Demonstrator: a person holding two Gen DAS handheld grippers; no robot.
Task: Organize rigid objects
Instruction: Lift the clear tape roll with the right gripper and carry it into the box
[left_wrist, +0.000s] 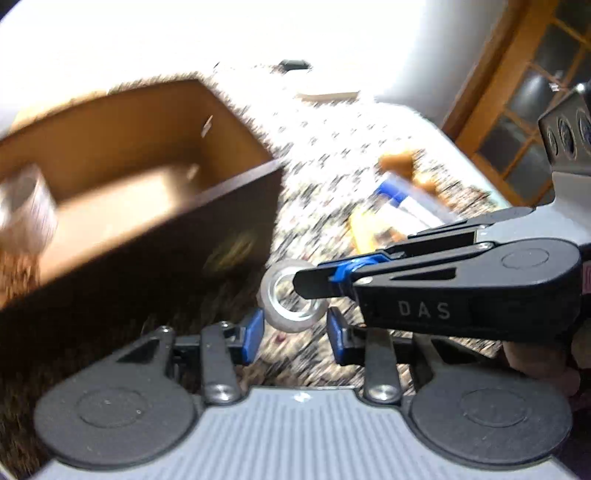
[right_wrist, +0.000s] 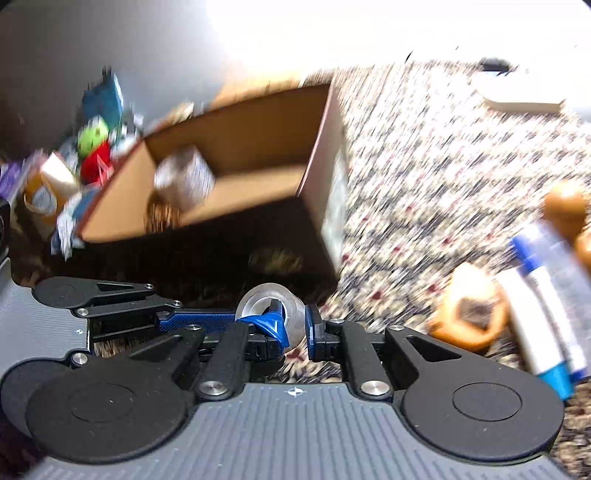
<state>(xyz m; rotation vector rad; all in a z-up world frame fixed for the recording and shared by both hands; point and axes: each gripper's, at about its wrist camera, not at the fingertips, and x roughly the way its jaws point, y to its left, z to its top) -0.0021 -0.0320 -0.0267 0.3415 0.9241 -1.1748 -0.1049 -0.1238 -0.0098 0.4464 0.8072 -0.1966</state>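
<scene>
A clear tape roll (left_wrist: 275, 314) hangs just above the patterned carpet, in front of the open cardboard box (left_wrist: 147, 122). My right gripper (left_wrist: 325, 275) reaches in from the right and is shut on the roll's wall. In the right wrist view one finger sits inside the hole of the roll (right_wrist: 266, 291) and the other outside it, at my right gripper (right_wrist: 295, 328). My left gripper (left_wrist: 295, 338) is open, with the roll just ahead of its blue pads (left_wrist: 251, 336). A whitish blurred object (right_wrist: 184, 177) lies inside the box (right_wrist: 240, 122).
A blue-and-white tube (right_wrist: 546, 295), an orange ring-shaped item (right_wrist: 491, 332) and a brown object (right_wrist: 565, 206) lie on the carpet to the right. Colourful clutter (right_wrist: 92, 147) is piled left of the box. A wooden glazed door (left_wrist: 517, 110) stands at the far right.
</scene>
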